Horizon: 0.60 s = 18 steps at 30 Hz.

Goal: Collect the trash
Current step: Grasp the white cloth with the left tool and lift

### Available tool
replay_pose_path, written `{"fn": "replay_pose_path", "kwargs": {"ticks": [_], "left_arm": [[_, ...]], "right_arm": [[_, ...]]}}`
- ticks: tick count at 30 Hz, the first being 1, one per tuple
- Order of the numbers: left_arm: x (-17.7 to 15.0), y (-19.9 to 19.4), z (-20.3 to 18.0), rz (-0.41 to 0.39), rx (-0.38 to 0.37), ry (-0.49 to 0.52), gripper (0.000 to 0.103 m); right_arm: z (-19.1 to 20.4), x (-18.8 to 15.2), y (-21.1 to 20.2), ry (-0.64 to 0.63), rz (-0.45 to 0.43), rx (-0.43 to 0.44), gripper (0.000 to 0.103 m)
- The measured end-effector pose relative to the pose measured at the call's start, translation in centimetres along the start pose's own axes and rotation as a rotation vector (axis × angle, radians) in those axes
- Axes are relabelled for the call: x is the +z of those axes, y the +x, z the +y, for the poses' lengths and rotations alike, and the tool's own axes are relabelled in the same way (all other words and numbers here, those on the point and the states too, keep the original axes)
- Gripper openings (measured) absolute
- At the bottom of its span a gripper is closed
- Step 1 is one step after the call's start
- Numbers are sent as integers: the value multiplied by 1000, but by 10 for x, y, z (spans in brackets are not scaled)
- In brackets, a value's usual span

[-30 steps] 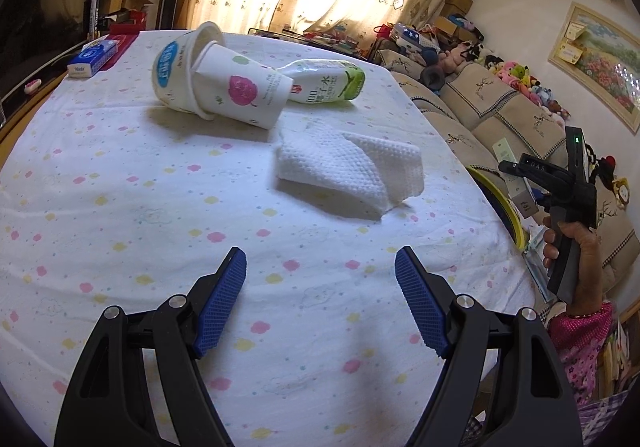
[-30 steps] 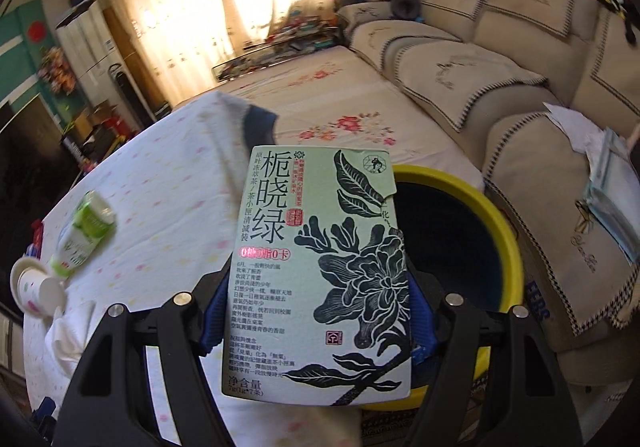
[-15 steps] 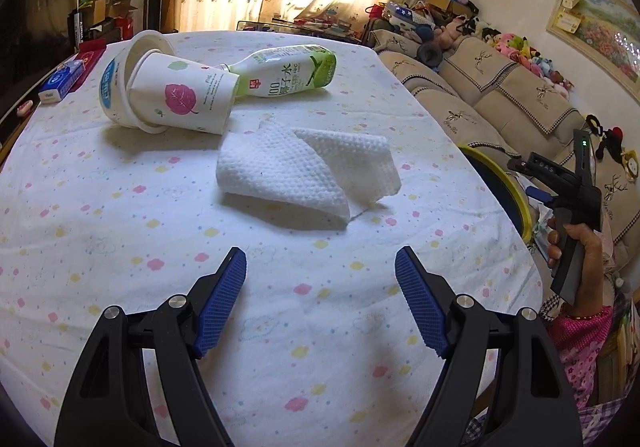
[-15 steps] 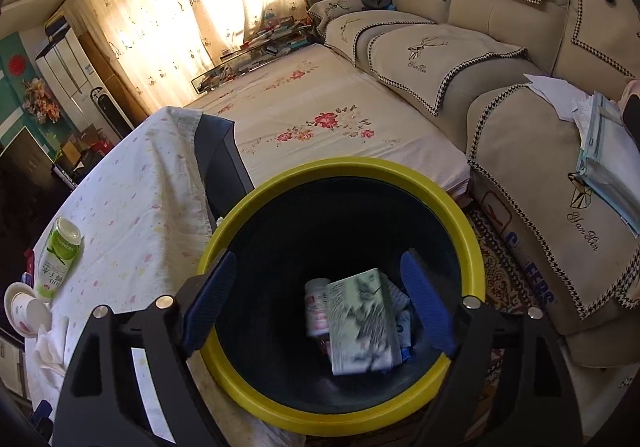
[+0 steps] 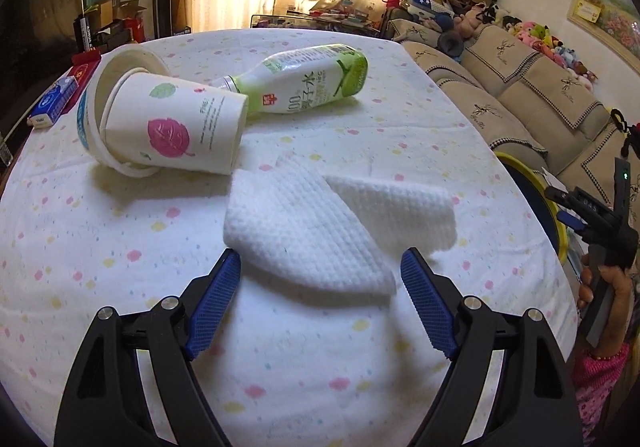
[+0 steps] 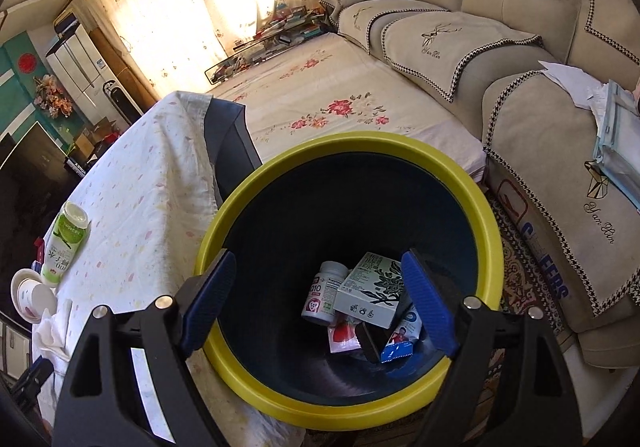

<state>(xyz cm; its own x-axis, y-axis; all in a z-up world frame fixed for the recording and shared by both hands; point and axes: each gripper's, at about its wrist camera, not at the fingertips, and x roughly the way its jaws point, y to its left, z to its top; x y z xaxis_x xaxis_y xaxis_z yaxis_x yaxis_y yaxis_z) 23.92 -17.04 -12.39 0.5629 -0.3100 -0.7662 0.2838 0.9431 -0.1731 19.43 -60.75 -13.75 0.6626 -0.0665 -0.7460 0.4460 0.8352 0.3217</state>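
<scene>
A folded white paper towel (image 5: 312, 223) lies on the dotted tablecloth (image 5: 120, 247). My left gripper (image 5: 320, 267) hovers over its near edge, jaws opening, blue pads clear of it on both sides. Behind lie a paper cup (image 5: 180, 127) nested in a white tub (image 5: 90, 115) and a green bottle (image 5: 312, 83) on its side. My right gripper (image 6: 320, 271) stands open and empty over the yellow-rimmed bin (image 6: 352, 143). In the bin rest a green tea box (image 6: 372, 287), a white pill bottle (image 6: 322, 295) and small packets (image 6: 400, 339).
A blue box (image 5: 54, 103) sits at the table's far left edge. The bin's rim (image 5: 556, 215) stands just off the table's right side, where a hand (image 5: 608, 287) holds the other gripper. A beige sofa (image 6: 520, 47) and a floral-covered surface (image 6: 340, 95) lie beyond.
The right gripper let go of the green tea box, which fell into the bin. The left gripper moved forward over the table up to the paper towel.
</scene>
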Motion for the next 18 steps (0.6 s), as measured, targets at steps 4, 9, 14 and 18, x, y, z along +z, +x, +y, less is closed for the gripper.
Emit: {"fn": "replay_pose_path", "kwargs": {"ticks": [4, 9, 14, 18], "left_arm": [[12, 13, -1, 17, 3, 3, 81], [24, 26, -6, 22, 22, 15, 69], [31, 32, -11, 22, 35, 20, 50], [33, 34, -12, 27, 25, 15, 28]], "right_arm": [[-1, -1, 5, 4, 10, 2, 80], [-2, -2, 8, 6, 17, 9, 80], [-3, -3, 11, 6, 25, 16, 80], [-6, -4, 11, 9, 27, 20, 80]]}}
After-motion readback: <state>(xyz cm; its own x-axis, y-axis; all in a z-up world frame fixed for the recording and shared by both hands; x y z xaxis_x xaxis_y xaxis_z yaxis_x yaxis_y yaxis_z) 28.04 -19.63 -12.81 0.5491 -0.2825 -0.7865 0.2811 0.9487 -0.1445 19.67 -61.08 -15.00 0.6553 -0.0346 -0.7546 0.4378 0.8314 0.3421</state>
